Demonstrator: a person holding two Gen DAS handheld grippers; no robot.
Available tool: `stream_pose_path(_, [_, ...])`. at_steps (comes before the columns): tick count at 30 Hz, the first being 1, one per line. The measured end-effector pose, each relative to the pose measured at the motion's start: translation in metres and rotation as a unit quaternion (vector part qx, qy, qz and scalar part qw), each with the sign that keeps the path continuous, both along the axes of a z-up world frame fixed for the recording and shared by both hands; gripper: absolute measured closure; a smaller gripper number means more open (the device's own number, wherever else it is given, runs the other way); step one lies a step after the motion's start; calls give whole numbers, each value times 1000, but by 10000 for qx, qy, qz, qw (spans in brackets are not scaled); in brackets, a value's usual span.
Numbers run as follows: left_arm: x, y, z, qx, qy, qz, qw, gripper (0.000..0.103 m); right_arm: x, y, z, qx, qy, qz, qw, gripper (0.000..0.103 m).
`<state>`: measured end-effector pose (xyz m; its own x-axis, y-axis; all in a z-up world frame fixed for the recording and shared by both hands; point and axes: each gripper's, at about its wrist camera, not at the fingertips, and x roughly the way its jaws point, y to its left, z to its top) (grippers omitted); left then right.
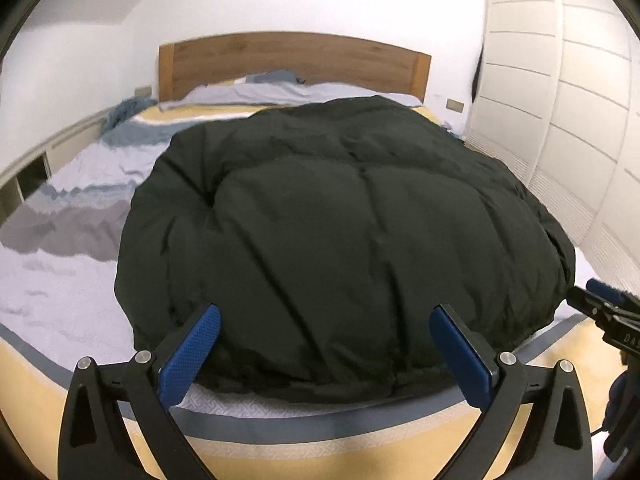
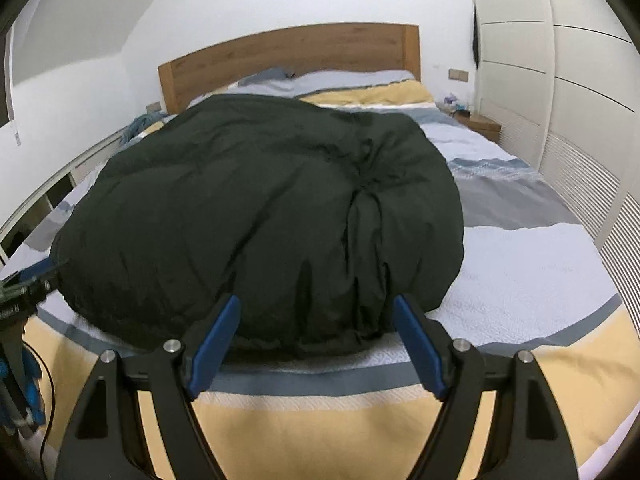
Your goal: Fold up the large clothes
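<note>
- A big dark puffy jacket [image 1: 344, 236] lies spread on a bed [image 1: 60, 288], filling most of the middle of the mattress; its near hem sits close to the foot edge
- The bedspread [image 2: 528, 280] under it is striped in pale lilac, grey, blue and yellow, and the jacket's bottom edge rests on the pale band just above a grey stripe
- The left gripper [image 1: 325, 322] hangs over the foot of the bed with its jaws spread wide; the blue pads [image 1: 192, 356] stand either side of the jacket's hem and nothing is pinched between them
- The right gripper [image 2: 316, 312] is likewise released, jaws apart, pointing at the jacket's lower right part where the fabric bunches into folds; its pads do not press on the cloth
- Each gripper shows at the edge of the other's view, side by side along the foot of the bed
- Behind the jacket are a wooden headboard [image 1: 292, 60], pillows [image 1: 280, 92] and, on the right, a white wardrobe [image 2: 568, 92]
</note>
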<state>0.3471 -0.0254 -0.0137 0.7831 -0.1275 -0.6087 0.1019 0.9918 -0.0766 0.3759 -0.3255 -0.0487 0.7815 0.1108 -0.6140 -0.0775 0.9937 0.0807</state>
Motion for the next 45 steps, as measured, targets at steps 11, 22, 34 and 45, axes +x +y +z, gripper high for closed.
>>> stream_pose_path(11, [3,14,16,74,-197,228,9995,1,-7,16,15,-210,-59,11,9998,25])
stream_pose_path(22, [-50,22,44,122,-10,617,9980,1,-52,38,38,-370,94,-1,9993,25])
stream_pose_path(34, [-161,33,80,153,-16,743,9971,1,-165,72,79,-598,-54,161,9981,25])
stream_pose_path(45, [-230,29,105,270,-215,743,9966,1,-228,77,118,-644,-506,246,9963,25])
